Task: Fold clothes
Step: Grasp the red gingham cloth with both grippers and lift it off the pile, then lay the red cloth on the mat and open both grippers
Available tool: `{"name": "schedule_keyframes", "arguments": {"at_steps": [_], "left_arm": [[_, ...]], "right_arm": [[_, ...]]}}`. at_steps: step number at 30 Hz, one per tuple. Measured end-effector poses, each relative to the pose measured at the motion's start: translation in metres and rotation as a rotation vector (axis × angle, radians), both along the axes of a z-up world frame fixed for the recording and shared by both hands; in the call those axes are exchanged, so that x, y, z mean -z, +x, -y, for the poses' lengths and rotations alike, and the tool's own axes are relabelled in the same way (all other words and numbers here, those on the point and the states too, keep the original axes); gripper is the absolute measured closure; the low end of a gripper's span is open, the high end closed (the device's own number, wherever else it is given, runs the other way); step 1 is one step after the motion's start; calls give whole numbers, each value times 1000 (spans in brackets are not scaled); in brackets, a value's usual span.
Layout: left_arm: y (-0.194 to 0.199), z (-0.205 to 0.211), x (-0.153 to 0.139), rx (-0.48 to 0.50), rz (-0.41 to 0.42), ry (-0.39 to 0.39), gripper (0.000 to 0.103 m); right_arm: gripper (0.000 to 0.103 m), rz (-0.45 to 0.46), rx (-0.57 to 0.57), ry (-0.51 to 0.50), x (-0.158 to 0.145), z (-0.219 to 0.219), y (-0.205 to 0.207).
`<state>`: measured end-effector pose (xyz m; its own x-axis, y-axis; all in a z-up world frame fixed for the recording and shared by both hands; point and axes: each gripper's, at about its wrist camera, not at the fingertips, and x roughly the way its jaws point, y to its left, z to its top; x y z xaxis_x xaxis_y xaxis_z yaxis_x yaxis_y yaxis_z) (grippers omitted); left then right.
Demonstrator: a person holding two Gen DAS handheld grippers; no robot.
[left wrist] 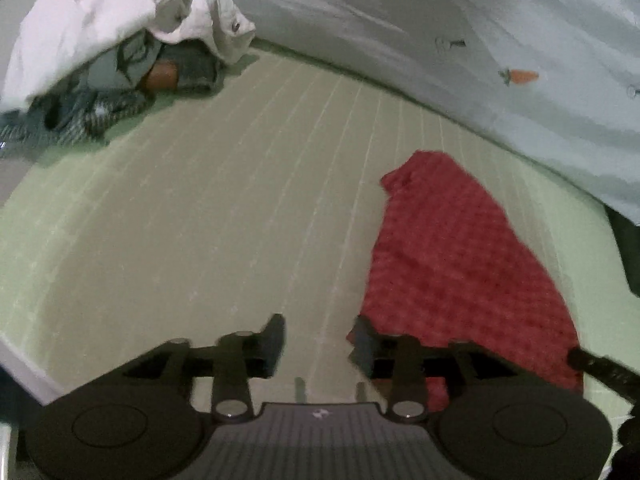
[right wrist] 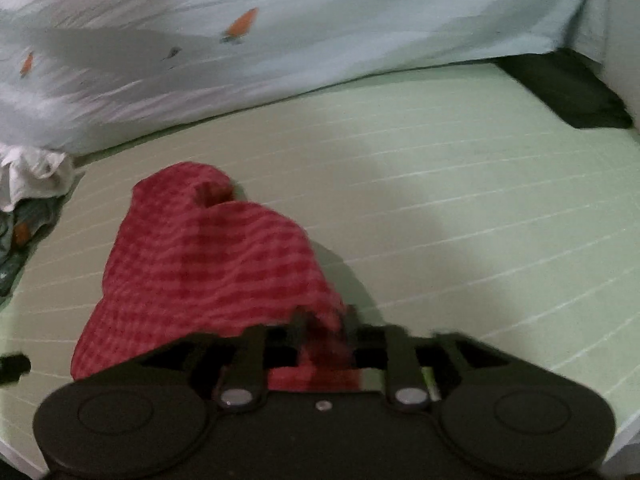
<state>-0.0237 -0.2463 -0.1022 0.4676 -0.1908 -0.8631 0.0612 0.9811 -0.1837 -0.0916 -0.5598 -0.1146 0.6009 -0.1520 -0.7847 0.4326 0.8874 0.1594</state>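
Observation:
A red checked cloth (left wrist: 460,264) lies bunched on the pale green striped sheet (left wrist: 224,208). My left gripper (left wrist: 320,344) is open and empty, just left of the cloth's near edge, with its right finger touching the edge. In the right wrist view my right gripper (right wrist: 324,320) is shut on the near end of the red cloth (right wrist: 208,264), which drapes away from it toward the far left.
A pile of white and grey clothes (left wrist: 120,40) lies at the far left of the bed. A pale blue carrot-print quilt (right wrist: 320,32) runs along the back. A dark pillow (right wrist: 568,88) sits at the far right corner.

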Motion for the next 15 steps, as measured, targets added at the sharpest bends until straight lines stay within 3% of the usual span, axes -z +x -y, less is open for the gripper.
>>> {"name": "schedule_keyframes", "arguments": {"at_steps": [1, 6, 10, 15], "left_arm": [[-6, 2, 3, -14, -6, 3, 51], [-24, 13, 19, -77, -53, -14, 46], [-19, 26, 23, -83, -70, -45, 38], [-9, 33, 30, -89, -89, -78, 37]], "right_arm": [[64, 6, 2, 0, -1, 7, -5], [25, 20, -25, 44, 3, 23, -24], [25, 1, -35, 158, 14, 32, -29], [25, -1, -42, 286, 26, 32, -32]]}}
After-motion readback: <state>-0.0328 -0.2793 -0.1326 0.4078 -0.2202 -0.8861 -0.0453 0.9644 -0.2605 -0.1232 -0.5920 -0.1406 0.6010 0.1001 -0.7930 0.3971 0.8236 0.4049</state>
